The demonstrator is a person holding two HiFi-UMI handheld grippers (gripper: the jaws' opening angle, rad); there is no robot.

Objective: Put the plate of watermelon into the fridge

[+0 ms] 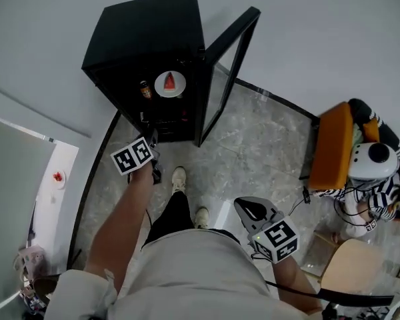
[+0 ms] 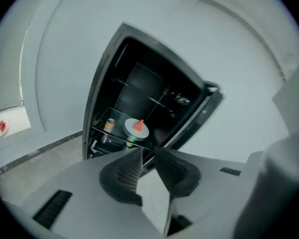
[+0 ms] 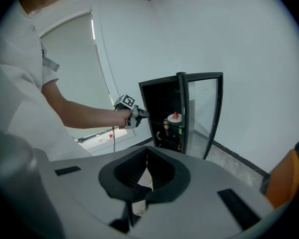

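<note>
Seeing the plate of watermelon sitting on a shelf inside the fridge, door hanging open. Holding the left gripper outside, jaws slightly apart, empty; right gripper pressed together, empty. Judging the placing done, only closing the door possibly remaining.

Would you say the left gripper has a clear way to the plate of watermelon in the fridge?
Probably yes: the fridge door stands wide open, the plate sits on the shelf, and nothing lies between it and the empty left gripper.
</note>
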